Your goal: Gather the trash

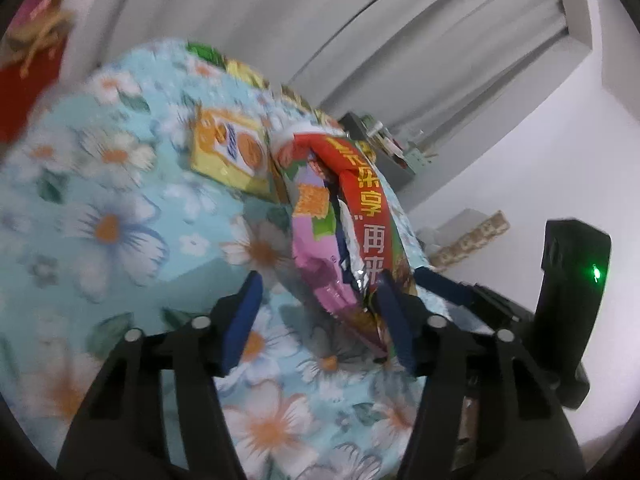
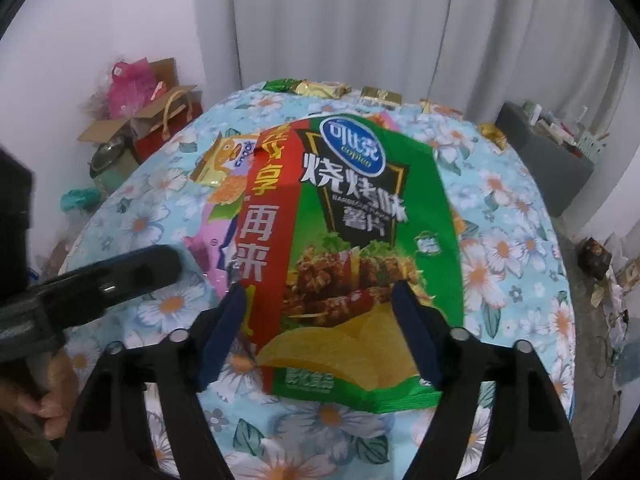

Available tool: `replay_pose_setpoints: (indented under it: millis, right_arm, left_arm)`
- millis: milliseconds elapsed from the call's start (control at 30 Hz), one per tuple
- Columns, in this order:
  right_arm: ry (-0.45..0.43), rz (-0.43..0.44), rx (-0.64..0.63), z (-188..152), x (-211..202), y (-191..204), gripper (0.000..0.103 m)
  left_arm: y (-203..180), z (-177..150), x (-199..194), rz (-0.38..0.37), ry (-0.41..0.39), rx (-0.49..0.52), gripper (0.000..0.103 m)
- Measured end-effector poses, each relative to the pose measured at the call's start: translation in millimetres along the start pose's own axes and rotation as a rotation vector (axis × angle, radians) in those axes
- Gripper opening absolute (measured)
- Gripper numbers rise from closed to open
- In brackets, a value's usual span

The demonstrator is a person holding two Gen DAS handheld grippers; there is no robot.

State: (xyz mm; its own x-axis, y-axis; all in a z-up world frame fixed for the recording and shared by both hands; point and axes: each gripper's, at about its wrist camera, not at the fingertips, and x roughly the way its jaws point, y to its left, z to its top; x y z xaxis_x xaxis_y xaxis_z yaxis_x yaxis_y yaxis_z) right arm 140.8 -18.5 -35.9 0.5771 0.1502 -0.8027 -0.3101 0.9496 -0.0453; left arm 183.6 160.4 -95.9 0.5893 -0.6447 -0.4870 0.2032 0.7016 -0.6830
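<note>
The left claw (image 1: 320,320) is nearest in the left wrist view, its blue pads apart; the right-hand pad lies against the crumpled chip bag (image 1: 352,216), the other stands clear, so nothing is clamped. A yellow biscuit packet (image 1: 230,156) lies just behind the bag on the floral desk (image 1: 100,240). In the right wrist view the right claw (image 2: 318,330) straddles the bag's lower half, pads beside its edges; I cannot tell whether they press. Small wrappers (image 2: 320,88) line the far edge.
</note>
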Motion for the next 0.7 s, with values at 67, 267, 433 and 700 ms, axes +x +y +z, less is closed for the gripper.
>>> replay_pose_setpoints:
  millis: [67,267,433,700]
  right_arm:
    - [0.013,0.009,0.01,-1,3,-2,0.059]
    - [0.019,0.055,0.067,-2,3,-13,0.04]
    - [0.027,0.084,0.116,-2,6,-24,0.025]
    - [0.015,0.116,0.185,-3,-4,-40,0.005]
  left_arm:
    - [3,1,9,-0.02,0.021,-0.02,0.044]
    - [11,2,23,-0.022,0.048,-0.073,0.036]
    - [12,2,32,-0.028,0.066,-0.096,0.022]
    - [2,2,24,-0.043,0.044,-0.055,0.013]
